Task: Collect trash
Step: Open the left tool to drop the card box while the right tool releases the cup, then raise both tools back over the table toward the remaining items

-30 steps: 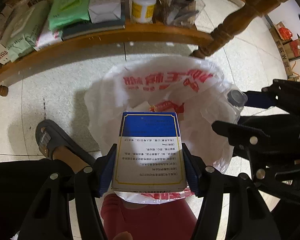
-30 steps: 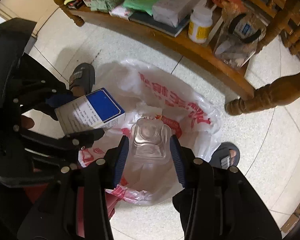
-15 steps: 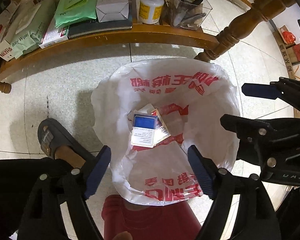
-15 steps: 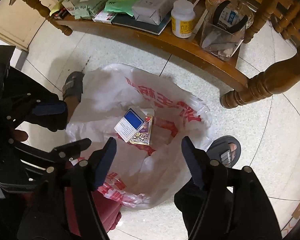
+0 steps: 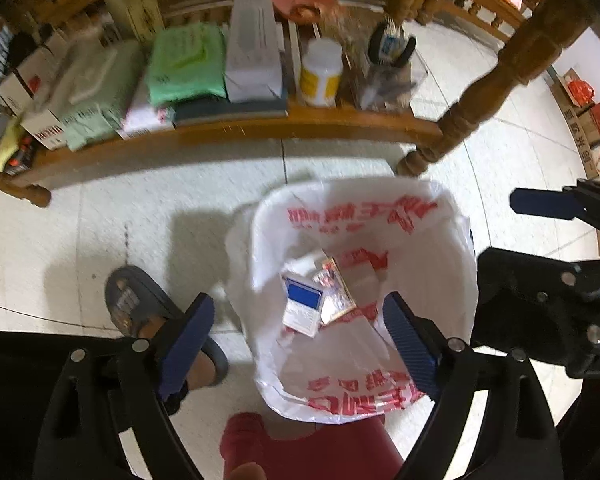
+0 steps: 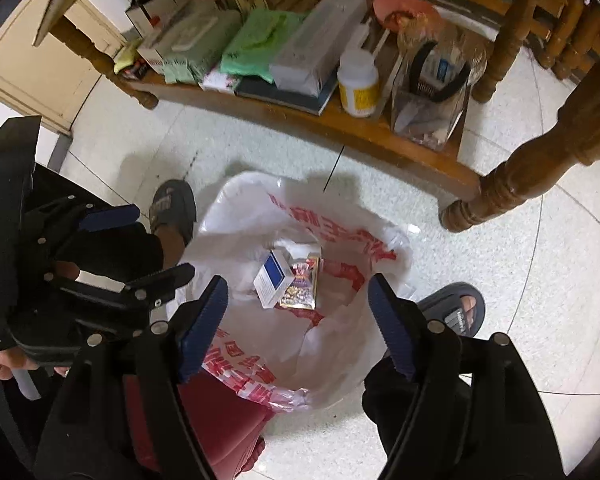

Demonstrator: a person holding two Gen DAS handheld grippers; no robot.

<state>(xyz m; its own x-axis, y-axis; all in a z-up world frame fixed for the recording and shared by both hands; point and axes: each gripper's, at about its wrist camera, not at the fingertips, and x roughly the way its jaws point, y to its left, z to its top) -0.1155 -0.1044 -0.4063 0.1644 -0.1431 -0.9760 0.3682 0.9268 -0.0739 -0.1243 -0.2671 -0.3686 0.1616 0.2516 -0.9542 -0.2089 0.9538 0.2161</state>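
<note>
Clearing away from the bag point(image 5: 440, 248), box point(image 5: 302, 306) dropped inside.
Both tongs point(image 5: 300, 344) point(image 6: 298, 324) released, empty, jaws just widened; lift straight, avoid snagging rim.

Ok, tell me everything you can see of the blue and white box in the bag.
The blue and white box is a small rectangular carton, apparently cardboard, with a solid blue panel at one end and a white printed face too small to read. It lies tilted at the bottom of the white plastic bag with red print. A shiny, colourful packet lies against one side and a white item sits just behind it. No tongs touch it.
</note>
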